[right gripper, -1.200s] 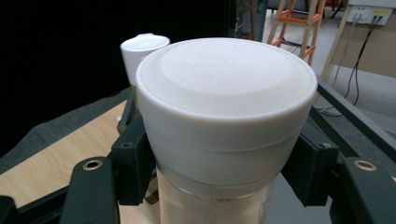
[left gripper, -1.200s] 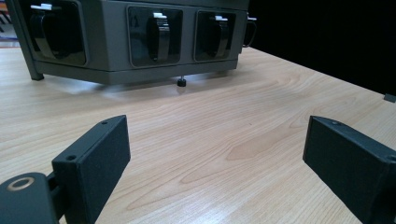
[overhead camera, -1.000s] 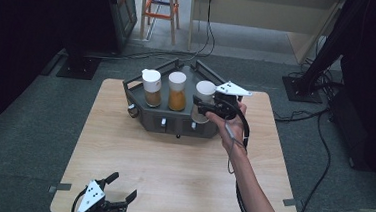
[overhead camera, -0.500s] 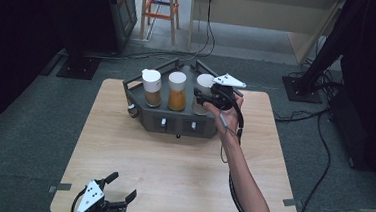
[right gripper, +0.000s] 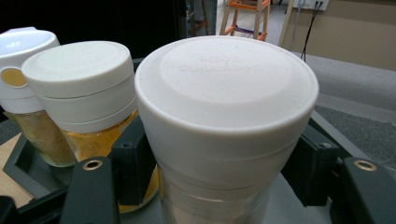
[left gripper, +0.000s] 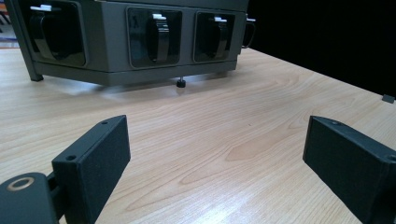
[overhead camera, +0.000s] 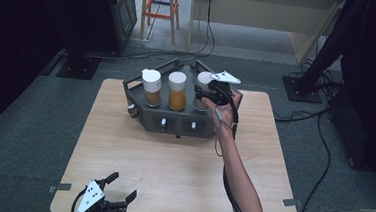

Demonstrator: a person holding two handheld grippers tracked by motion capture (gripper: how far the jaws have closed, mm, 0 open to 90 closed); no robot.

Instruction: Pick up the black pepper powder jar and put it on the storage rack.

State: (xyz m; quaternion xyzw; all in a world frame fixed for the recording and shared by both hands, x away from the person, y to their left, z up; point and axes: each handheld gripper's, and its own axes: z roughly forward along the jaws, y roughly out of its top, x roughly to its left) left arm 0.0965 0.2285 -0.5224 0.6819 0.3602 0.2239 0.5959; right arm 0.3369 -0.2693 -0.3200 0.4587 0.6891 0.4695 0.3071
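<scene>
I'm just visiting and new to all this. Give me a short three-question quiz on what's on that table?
1. How many white-capped jars stand in the grey rack?
2. True or false: the left gripper holds a jar.
3. Which jar does the right gripper clamp: A, the rack's left one; B, the middle one; C, the right one?

Key
1. Three: left jar, middle jar, right jar.
2. False; its jaws stand open above the wooden table.
3. C.
</scene>
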